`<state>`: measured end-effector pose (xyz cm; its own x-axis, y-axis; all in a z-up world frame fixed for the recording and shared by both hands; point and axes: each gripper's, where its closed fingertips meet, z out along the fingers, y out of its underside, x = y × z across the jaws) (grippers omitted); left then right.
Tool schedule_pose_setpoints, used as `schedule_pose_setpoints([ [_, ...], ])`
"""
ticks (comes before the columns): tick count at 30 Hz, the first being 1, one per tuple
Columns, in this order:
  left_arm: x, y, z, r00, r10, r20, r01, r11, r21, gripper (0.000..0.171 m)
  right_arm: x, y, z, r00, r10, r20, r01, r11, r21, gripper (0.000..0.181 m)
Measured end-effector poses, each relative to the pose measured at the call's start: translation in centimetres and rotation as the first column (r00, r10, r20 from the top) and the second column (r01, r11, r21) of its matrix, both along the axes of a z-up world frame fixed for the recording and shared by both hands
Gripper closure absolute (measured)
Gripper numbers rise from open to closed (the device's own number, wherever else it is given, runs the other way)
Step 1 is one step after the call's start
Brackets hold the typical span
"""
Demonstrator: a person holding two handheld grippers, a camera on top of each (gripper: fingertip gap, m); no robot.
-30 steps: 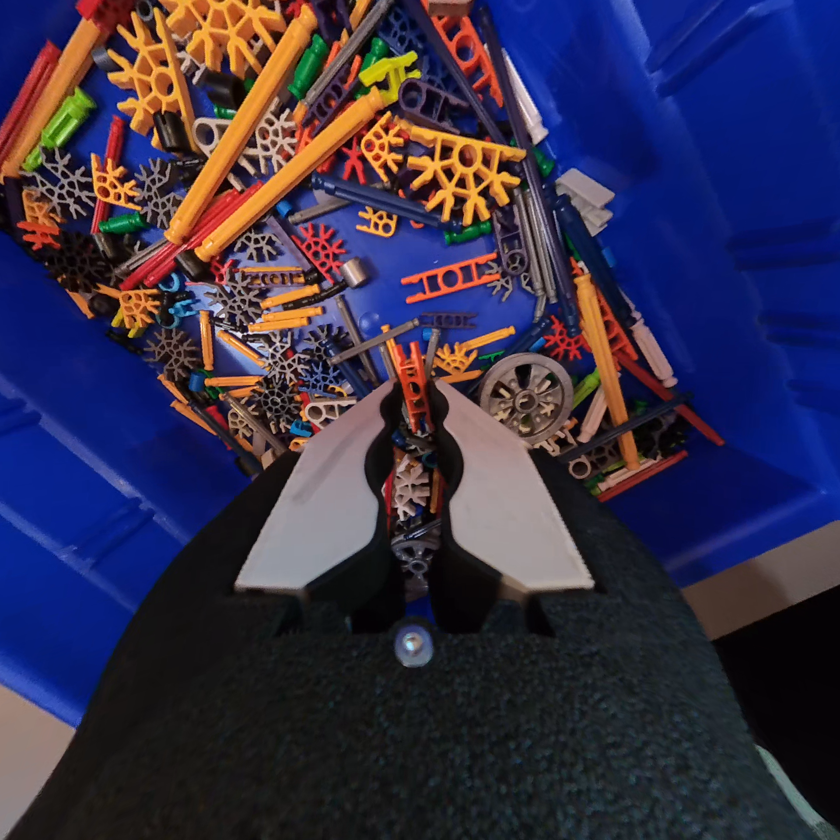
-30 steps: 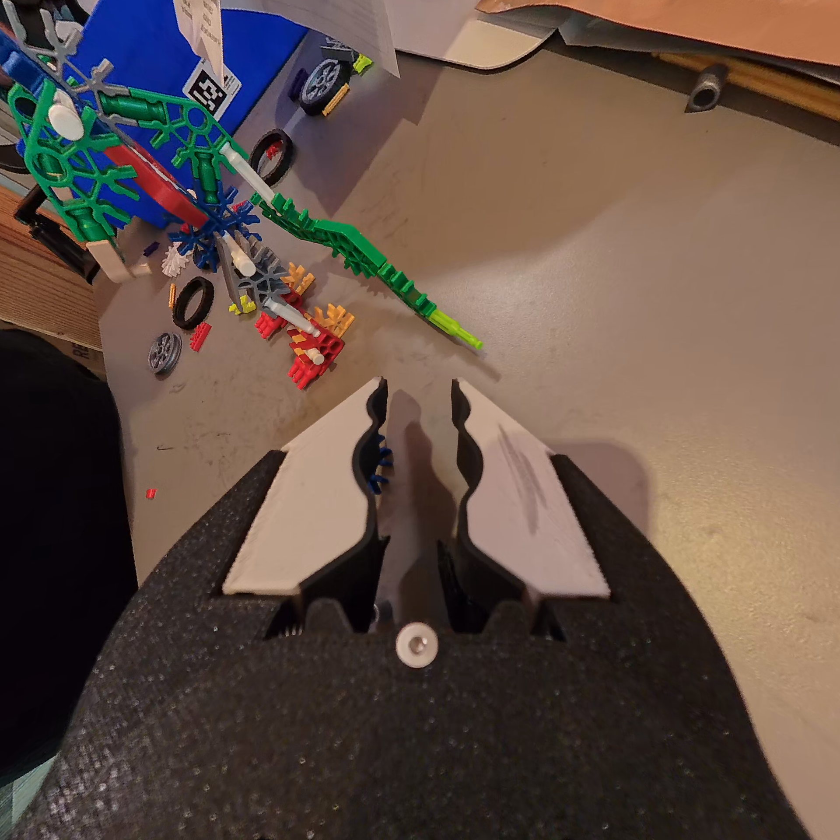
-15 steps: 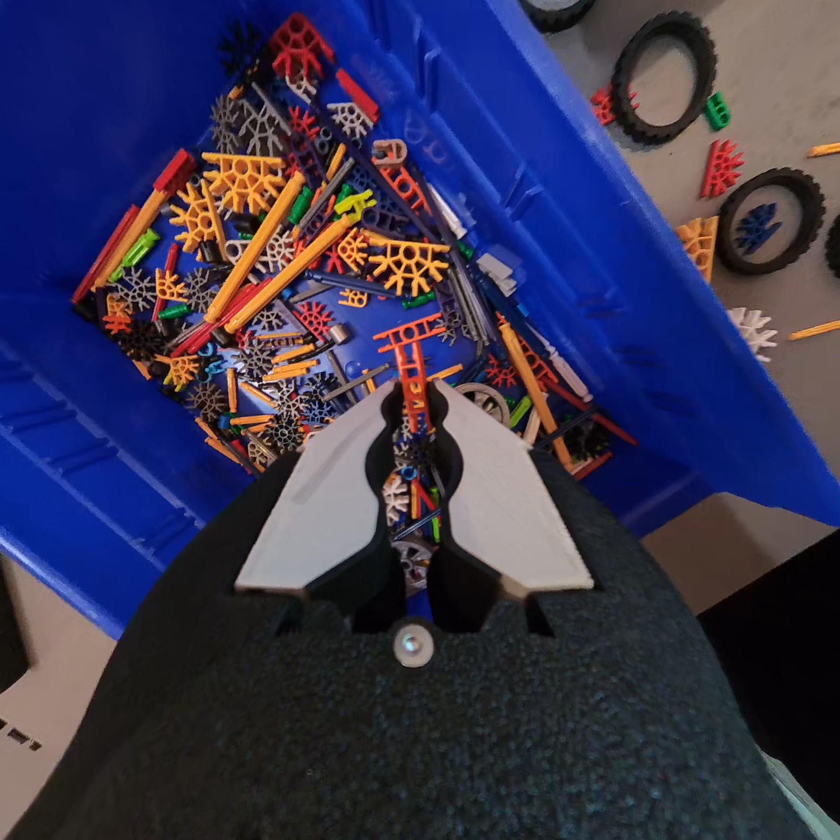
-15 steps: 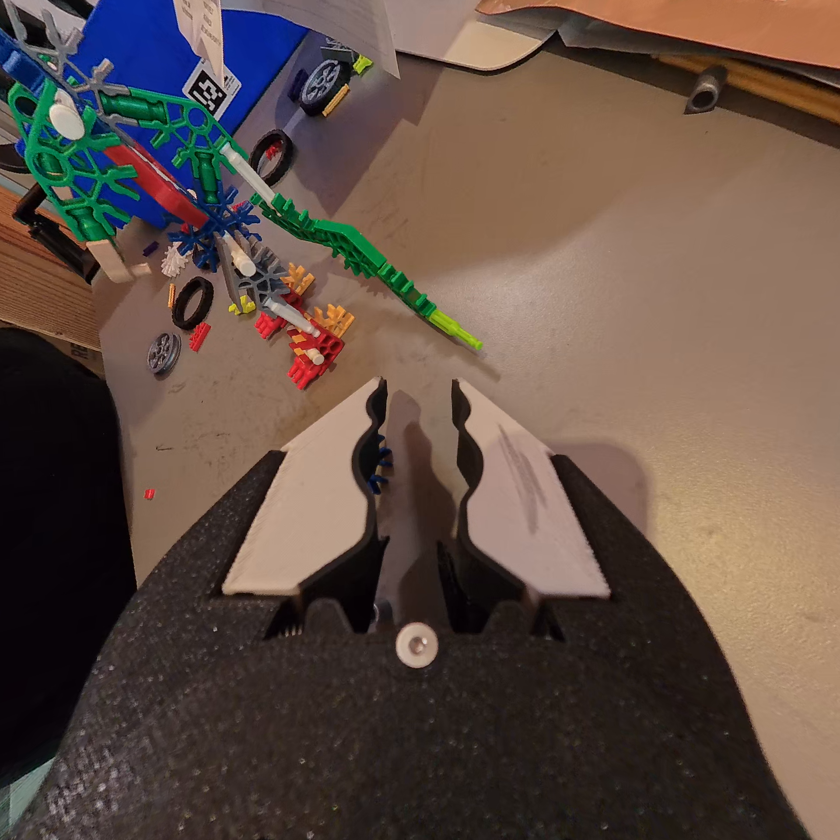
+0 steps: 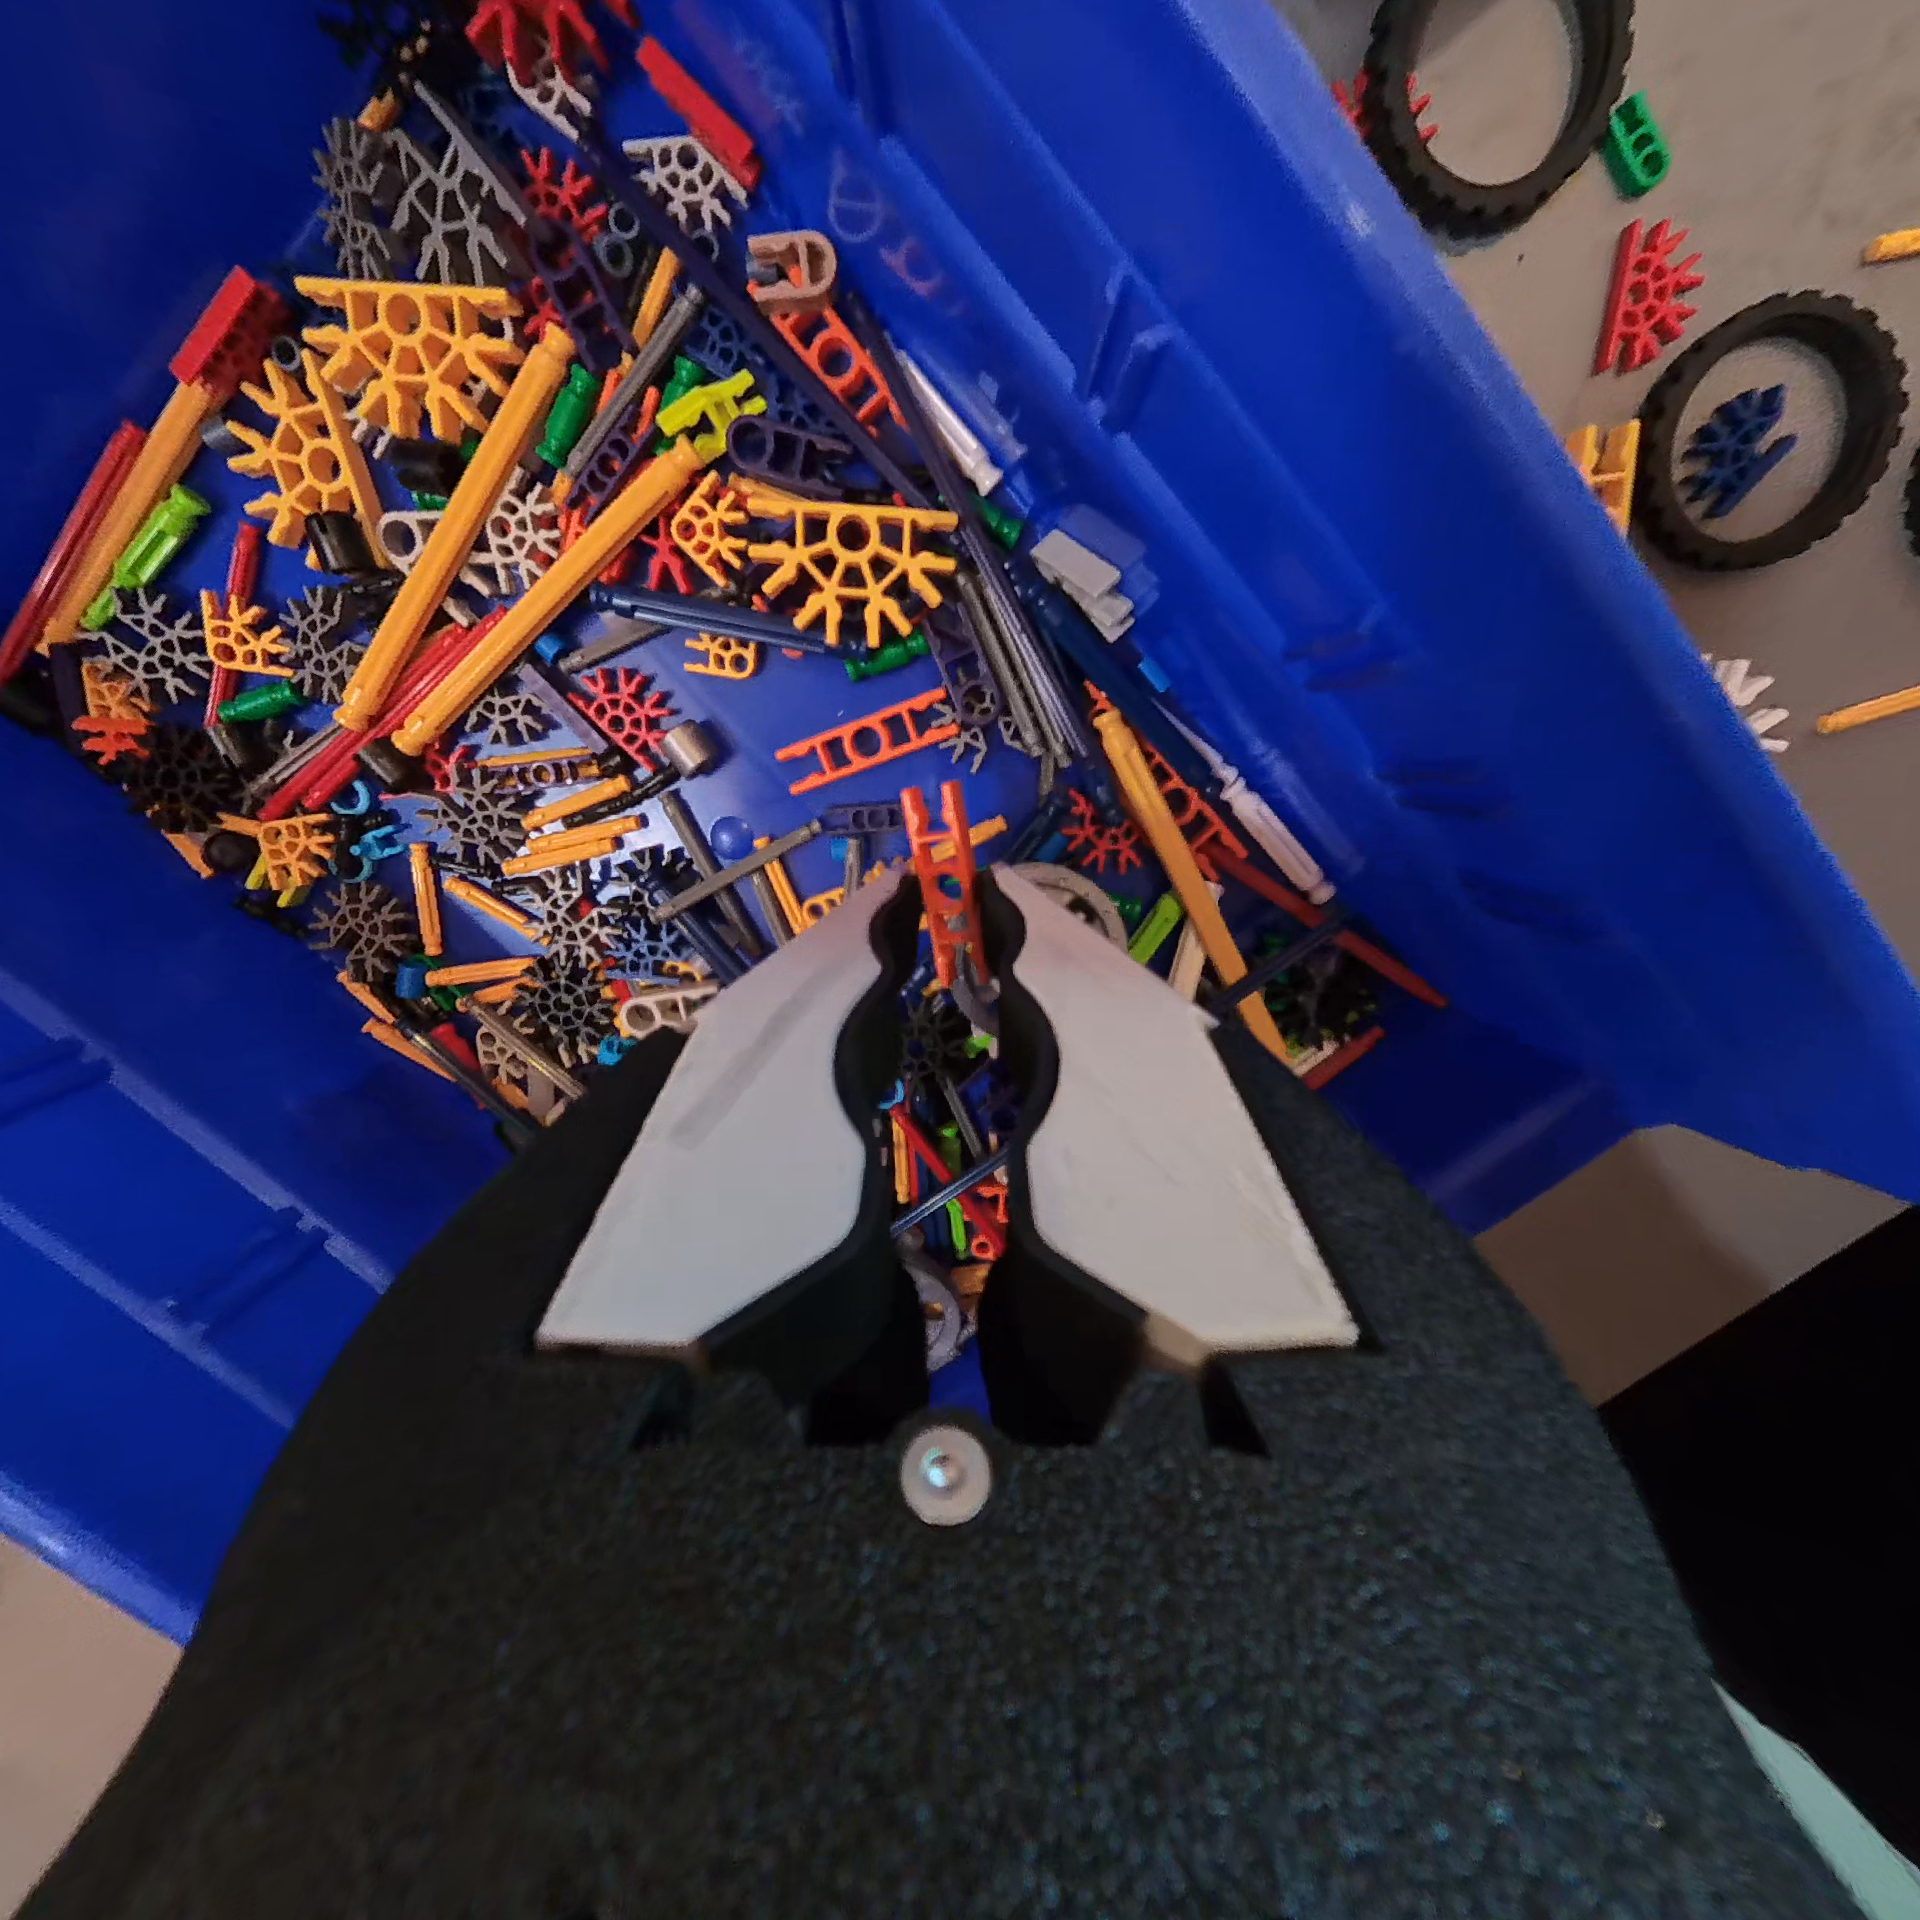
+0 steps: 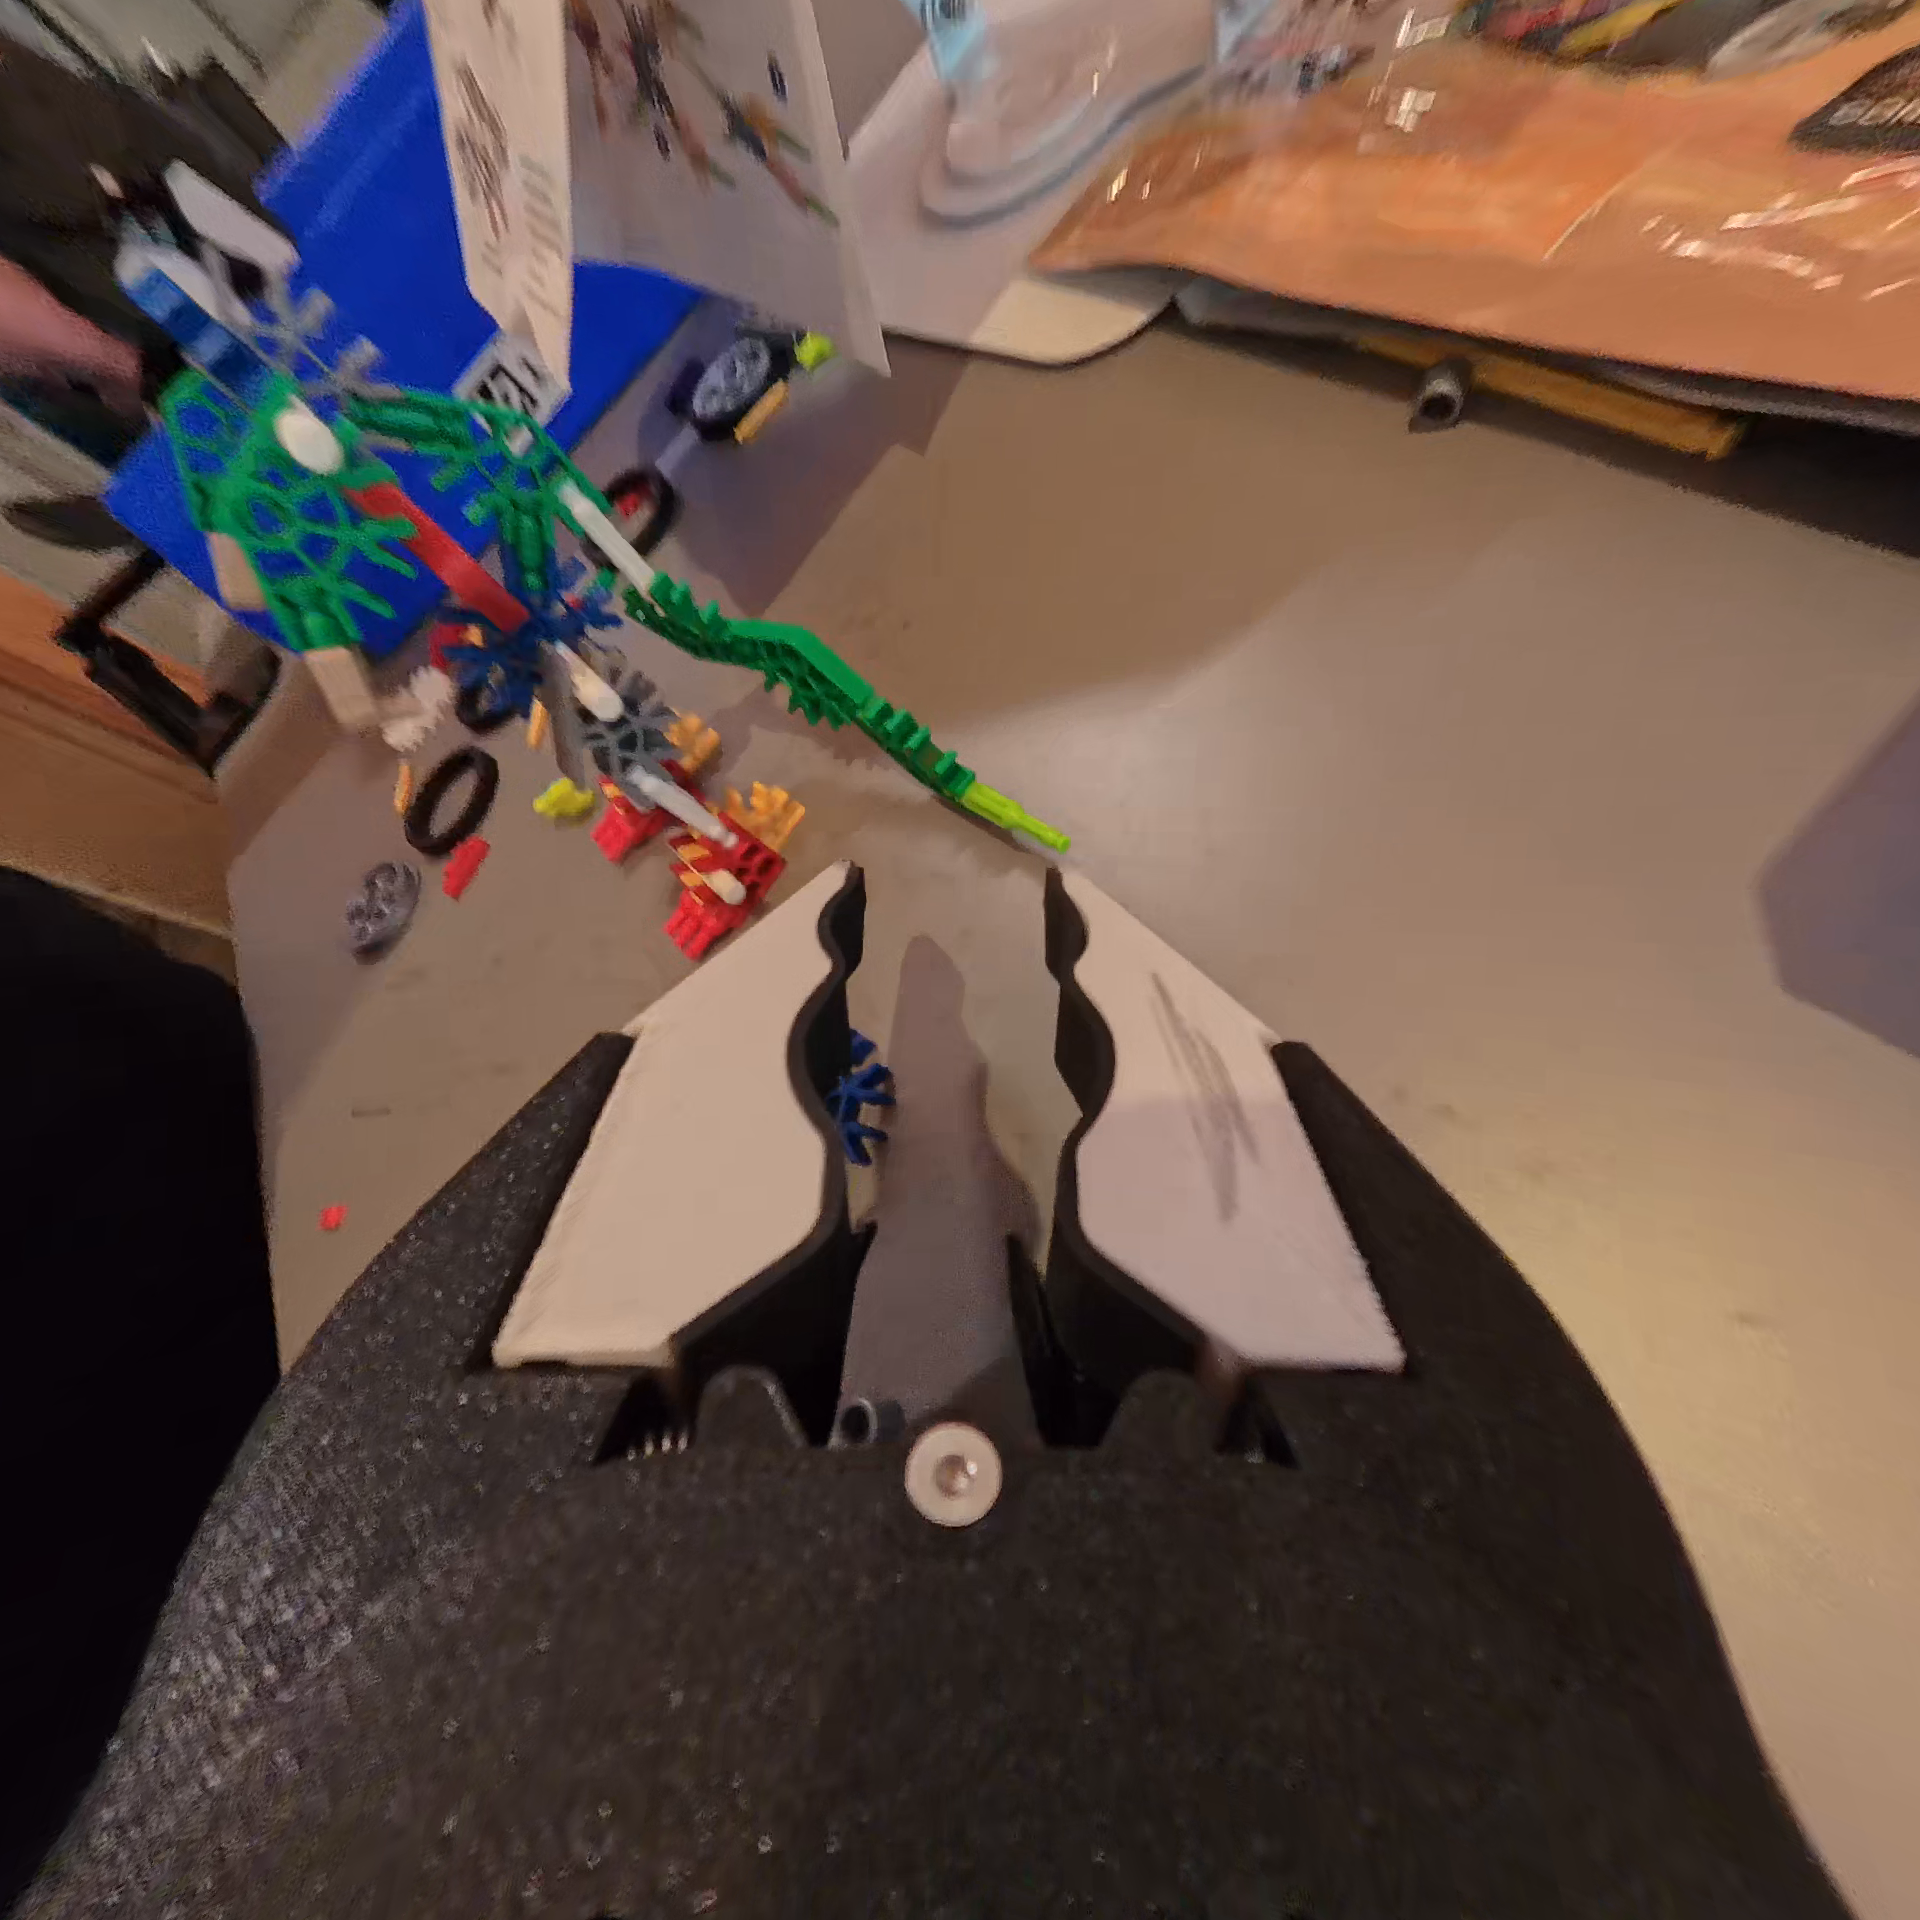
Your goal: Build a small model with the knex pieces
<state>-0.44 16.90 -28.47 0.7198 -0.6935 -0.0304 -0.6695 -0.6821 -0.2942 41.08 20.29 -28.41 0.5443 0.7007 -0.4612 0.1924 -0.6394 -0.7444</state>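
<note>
One orange ladder-shaped piece (image 5: 943,883) is pinched upright between the fingertips of the left gripper (image 5: 951,891), above the blue bin (image 5: 1299,540) of mixed rods and connectors — yellow rods (image 5: 540,613), a grey wheel (image 5: 1070,902) just behind. Black tyres (image 5: 1766,431) lie on the table outside the bin. The right gripper (image 6: 951,883) hangs parted and empty over the grey table (image 6: 1455,831) — a small blue connector (image 6: 860,1099) beneath it, a green model (image 6: 416,520) near.

the left claw (image 5: 948,896) has lifted the orange ladder piece (image 5: 943,883) higher above the blue bin (image 5: 1299,499)
</note>
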Motion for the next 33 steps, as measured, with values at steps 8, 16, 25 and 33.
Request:
schedule_pose_setpoints([
  [8,-0.4,-0.9,-0.1,0.999,-0.043,0.017,0.043,0.999,0.013,0.163,1.4,-1.2,1.7,0.972,-0.233,-0.022,0.234,0.966,0.105,0.147],
  [16,0.0,-0.8,-0.6,0.985,-0.169,0.034,0.168,0.985,0.032,0.162,1.0,-5.2,2.9,0.859,-0.512,-0.012,0.501,0.835,0.226,0.145],
  [25,1.1,-0.5,0.3,0.964,-0.248,0.094,0.239,0.967,0.092,0.159,0.8,-7.7,4.1,0.784,-0.596,-0.173,0.621,0.752,0.222,0.141],
  [33,0.7,2.2,1.5,0.971,-0.21,0.118,0.194,0.972,0.134,0.156,2.0,-5.6,4.8,0.764,-0.61,-0.209,0.645,0.721,0.252,0.143],
])
